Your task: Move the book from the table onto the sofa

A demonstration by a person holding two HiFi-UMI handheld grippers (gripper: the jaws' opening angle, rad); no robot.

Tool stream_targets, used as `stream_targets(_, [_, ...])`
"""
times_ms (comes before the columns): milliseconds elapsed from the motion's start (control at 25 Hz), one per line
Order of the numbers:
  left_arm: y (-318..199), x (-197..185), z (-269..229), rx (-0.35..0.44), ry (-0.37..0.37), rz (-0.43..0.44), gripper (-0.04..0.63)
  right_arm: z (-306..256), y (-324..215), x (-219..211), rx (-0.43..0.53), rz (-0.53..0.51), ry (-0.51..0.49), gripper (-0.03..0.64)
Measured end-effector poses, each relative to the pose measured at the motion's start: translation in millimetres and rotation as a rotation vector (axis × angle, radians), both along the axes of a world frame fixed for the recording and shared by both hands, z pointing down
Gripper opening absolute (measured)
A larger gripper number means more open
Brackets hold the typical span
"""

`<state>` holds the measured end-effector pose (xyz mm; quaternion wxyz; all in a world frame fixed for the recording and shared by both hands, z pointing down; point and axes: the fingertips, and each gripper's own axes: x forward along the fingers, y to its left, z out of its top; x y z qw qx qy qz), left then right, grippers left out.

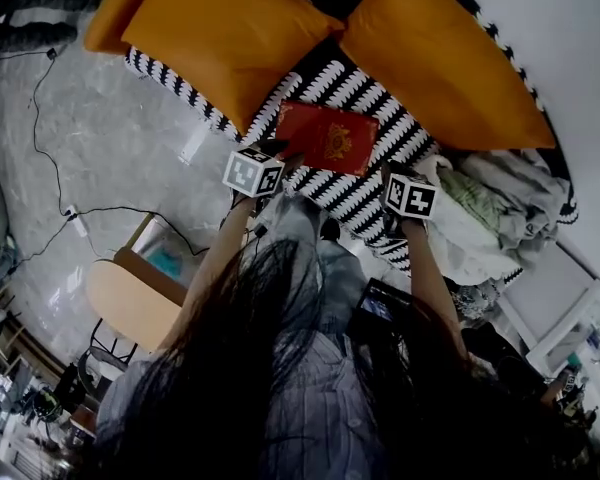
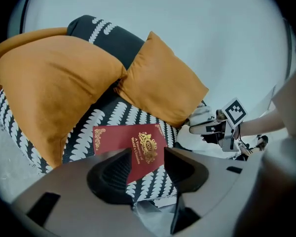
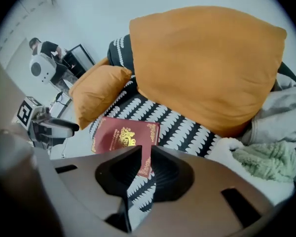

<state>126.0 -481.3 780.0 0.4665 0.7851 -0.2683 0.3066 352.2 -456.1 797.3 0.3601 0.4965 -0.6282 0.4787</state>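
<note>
Red rectangular hardcover book [image 1: 326,138]: smooth cover, faint sheen, shiny gold-foil ornament and lettering. Large orange cushions [image 1: 230,28]: plain woven cloth, matt, softly creased. Black sofa cover with white leaf pattern [image 1: 365,193]: matt fabric. Pale grey blanket [image 3: 281,115]: soft matt cloth, crumpled. Pale green throw [image 3: 266,159]: fuzzy, fleecy pile. Grey floor [image 1: 110,138]: polished stone look, veined, slightly glossy. Left gripper [image 2: 148,154]: smooth matt grey-brown plastic shell; fingers [image 2: 113,174] black, finely ribbed, dull. Marker cube [image 1: 253,172]: matt white faces, black print.
</note>
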Motion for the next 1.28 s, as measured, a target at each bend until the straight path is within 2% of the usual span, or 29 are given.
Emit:
stream_targets(320, [4.9, 18.6, -74.3, 0.17, 0.059, -0.055, 0.206, -86.8, -6.2, -28.4, 0.252, -0.072, -0.136, 0.066])
stream_targets(480, [24.8, 22.7, -118.2, 0.229, 0.079, -0.085, 0.204, -138.6, 7.5, -36.9, 0.337, -0.082, -0.203, 0.063])
stream_targets(600, [34.2, 22.4, -148.6, 0.272, 0.11, -0.108, 0.204, -171.6, 12.5, -48.2, 0.398, -0.129, -0.236, 0.06])
stream_targets(880, [71.7, 19.2, -220.3, 0.381, 0.166, -0.163, 0.198, -241.4, 39.5, -68.5, 0.528, -0.304, -0.201, 0.057])
stream_targets(1280, [123.4, 20.1, -293.7, 0.513, 0.187, -0.213, 0.172, -310.0, 94.0, -71.4, 0.665, -0.454, -0.129, 0.057])
